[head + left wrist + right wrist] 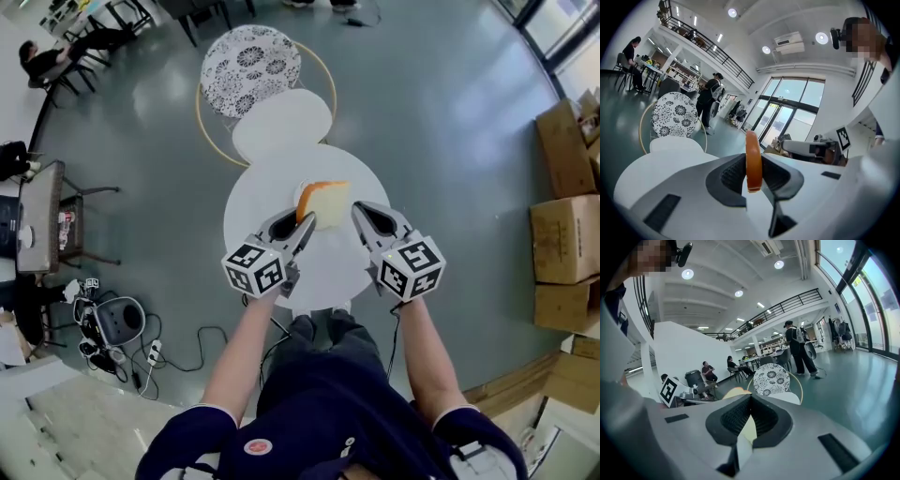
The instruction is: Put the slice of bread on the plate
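A slice of bread (pixel 325 201) with an orange crust hangs just above the round white table (pixel 253 220). My left gripper (pixel 302 228) is shut on its crust edge, and in the left gripper view the crust (pixel 753 161) stands upright between the pads. A white plate (pixel 298 190) shows faintly under the slice, mostly hidden by it. My right gripper (pixel 360 212) hovers just right of the slice, jaw tips together. In the right gripper view, the bread (pixel 735 392) peeks over the left jaw of my right gripper (pixel 751 397).
Beyond the table stand a smaller white round top (pixel 281 124) and a patterned chair (pixel 250 67) inside a gold hoop. Cardboard boxes (pixel 562 239) line the right side. Cables and gear (pixel 108 328) lie on the floor at left. People stand and sit in the background.
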A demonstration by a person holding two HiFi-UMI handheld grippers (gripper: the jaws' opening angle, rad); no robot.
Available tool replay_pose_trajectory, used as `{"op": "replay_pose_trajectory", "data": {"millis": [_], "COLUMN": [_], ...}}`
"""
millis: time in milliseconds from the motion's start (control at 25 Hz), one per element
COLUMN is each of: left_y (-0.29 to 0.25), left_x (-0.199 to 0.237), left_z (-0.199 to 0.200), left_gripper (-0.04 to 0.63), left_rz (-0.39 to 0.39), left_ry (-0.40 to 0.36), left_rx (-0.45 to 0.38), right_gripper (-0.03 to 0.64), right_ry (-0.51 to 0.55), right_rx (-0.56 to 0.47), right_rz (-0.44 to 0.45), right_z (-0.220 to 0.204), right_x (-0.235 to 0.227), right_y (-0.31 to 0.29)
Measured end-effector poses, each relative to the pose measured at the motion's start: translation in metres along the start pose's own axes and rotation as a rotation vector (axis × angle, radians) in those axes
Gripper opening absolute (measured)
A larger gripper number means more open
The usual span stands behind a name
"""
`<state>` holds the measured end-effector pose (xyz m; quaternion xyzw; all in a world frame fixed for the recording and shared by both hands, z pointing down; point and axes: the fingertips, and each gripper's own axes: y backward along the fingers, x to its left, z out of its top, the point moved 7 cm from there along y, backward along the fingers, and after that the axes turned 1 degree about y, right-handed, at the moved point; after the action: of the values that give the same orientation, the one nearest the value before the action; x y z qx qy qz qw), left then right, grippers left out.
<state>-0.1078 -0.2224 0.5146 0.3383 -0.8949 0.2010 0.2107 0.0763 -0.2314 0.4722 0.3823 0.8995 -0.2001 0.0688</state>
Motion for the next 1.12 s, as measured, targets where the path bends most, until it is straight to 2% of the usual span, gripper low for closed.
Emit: {"op": "replay_pose_trajectory", "data": {"millis": [200, 760, 1120], "left_y": [-0.025, -0.058, -0.062], "left_x": [0.025, 0.08, 0.093], "left_z": [-0.014, -0.054, -0.067], "left_gripper": [0.097, 0.097, 0.098], "left_rz": [-0.003, 0.036, 0.078], "left_ry": [0.043, 0.244, 0.292], "left_rx": [0.011, 0.021, 0.04], "right_gripper": [0.006, 0.006, 0.006], "right_ry": [-0.003, -0.029, -0.035], "right_rx": [0.041, 0.11, 0.118], "right_rz": [-0.023, -0.042, -0.035], "right_z": [-0.018, -0.038, -0.04], "right_x": [-0.01, -0.025, -0.027], "right_y": [-0.015, -0.032, -0.038]}}
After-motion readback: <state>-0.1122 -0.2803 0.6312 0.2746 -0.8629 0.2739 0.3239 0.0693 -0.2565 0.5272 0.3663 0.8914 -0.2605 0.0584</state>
